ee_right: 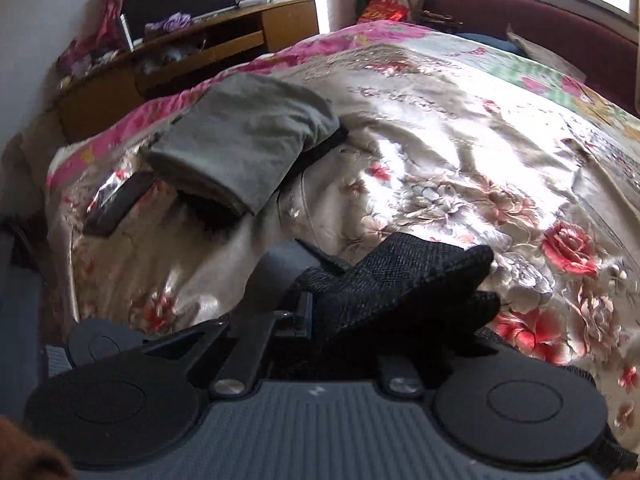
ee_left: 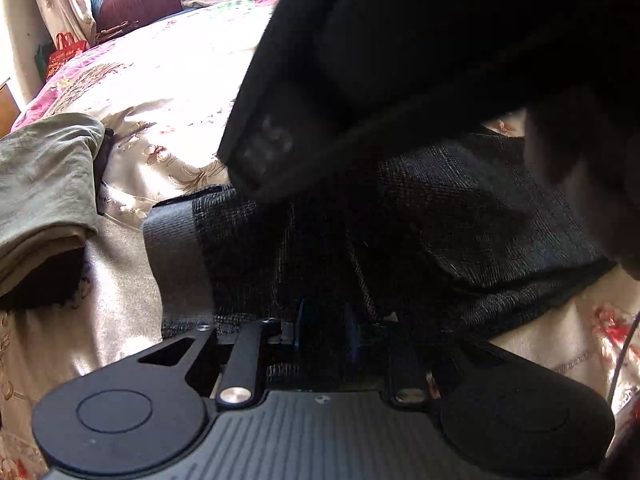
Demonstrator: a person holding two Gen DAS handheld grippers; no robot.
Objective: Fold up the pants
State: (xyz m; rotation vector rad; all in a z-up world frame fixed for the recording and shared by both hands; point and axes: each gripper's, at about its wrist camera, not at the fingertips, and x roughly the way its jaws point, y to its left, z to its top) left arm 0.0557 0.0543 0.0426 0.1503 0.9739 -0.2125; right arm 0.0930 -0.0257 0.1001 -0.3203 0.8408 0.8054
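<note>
The dark grey checked pants point(ee_left: 460, 216) lie bunched on the flowered bedspread point(ee_left: 168, 80), their plain grey waistband point(ee_left: 176, 256) turned to the left. My left gripper point(ee_left: 325, 328) sits low at the near edge of the pants, with dark cloth filling the gap between its blue pads. In the right wrist view a thick fold of the same pants point(ee_right: 400, 284) sticks out of my right gripper point(ee_right: 344, 320), held just above the bed. That cloth hides one of its fingers. The right tool's black housing point(ee_left: 380, 60) looms blurred over the pants in the left wrist view.
A folded olive-green garment point(ee_right: 248, 140) lies on top of something black at the bed's left side. Near it is a dark flat object point(ee_right: 116, 204). A wooden desk point(ee_right: 208, 40) stands beyond the bed, with a dark red headboard point(ee_right: 540, 16) under the window. A hand point(ee_left: 568, 184) shows at the right.
</note>
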